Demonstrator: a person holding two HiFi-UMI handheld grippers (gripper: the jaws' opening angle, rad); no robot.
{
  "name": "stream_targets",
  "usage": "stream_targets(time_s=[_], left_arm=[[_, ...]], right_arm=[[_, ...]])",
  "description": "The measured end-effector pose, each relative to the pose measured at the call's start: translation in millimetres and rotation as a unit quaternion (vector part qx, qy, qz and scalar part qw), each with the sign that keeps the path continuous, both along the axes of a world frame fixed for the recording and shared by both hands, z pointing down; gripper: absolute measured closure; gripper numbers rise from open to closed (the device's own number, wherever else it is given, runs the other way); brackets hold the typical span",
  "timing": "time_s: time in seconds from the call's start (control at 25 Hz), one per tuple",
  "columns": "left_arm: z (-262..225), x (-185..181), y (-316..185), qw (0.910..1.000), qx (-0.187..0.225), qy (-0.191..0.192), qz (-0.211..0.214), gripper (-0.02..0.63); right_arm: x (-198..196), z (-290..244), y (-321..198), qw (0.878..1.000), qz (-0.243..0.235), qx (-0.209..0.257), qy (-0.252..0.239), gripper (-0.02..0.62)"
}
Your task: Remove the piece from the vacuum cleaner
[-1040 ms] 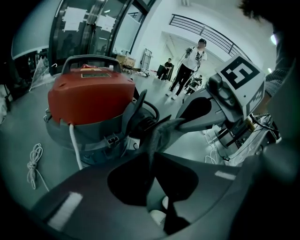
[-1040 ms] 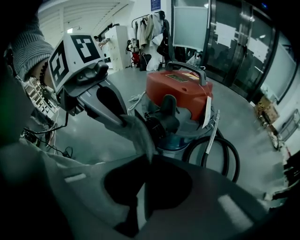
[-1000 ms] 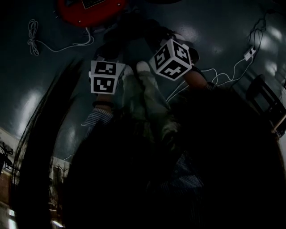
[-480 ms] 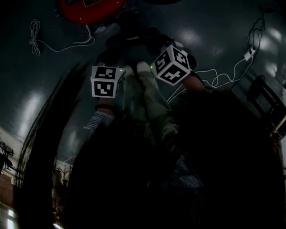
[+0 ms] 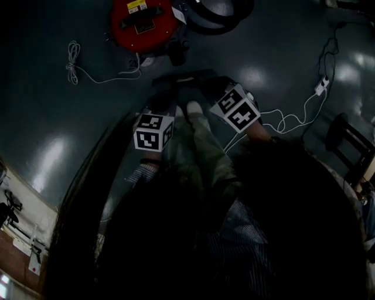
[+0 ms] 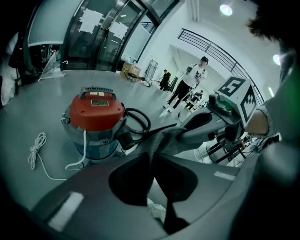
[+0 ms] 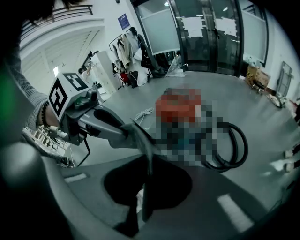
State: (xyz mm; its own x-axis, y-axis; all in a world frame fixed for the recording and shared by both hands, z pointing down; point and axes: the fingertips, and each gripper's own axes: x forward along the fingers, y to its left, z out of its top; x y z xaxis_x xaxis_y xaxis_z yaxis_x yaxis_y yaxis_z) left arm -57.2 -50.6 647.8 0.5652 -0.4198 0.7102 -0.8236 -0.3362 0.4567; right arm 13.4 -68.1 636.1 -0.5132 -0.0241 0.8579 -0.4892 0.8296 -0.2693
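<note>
Head view: very dark, so the tong tips and what they hold are barely legible. Vacuum cleaner, red-topped, on the floor; hose cut off by the frame top.
Left tongs: together, clamped on a thin dark piece, held up in front of the vacuum cleaner; contact between them unclear.
Right tongs: together on the same piece.
Right gripper view: vacuum cleaner blurred over. Left gripper view: shown plainly.

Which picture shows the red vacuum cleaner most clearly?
The left gripper view: the vacuum cleaner stands well lit, side-on and unobstructed. The head view shows only its dim top; the right gripper view has it blurred.
</note>
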Motion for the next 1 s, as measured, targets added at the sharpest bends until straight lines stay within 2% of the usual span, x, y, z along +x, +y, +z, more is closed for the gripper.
stream_targets(time_s=[0.12,0.28,0.44,0.6,0.8,1.0], left_arm=[[-56,2,2,0.9999,0.012,0.003,0.004,0.578],[-142,1,-6,0.9986,0.052,-0.003,0.012,0.578],[-216,6,8,0.9958,0.085,-0.016,0.028,0.578],[-281,5,24,0.9939,0.108,-0.002,0.023,0.578],[-338,-4,34,0.9912,0.129,0.029,0.0,0.578],[-366,-7,42,0.9872,0.141,0.064,-0.039,0.578]], right_arm=[[1,-59,3,1.0,0.012,0.008,-0.012,0.58],[2,-142,1,0.999,0.017,0.044,-0.026,0.58],[9,-215,15,0.996,0.028,0.068,-0.045,0.58],[7,-279,29,0.992,0.045,0.086,-0.076,0.58],[-3,-336,40,0.986,0.049,0.125,-0.098,0.58],[-6,-365,51,0.982,0.054,0.138,-0.117,0.578]])
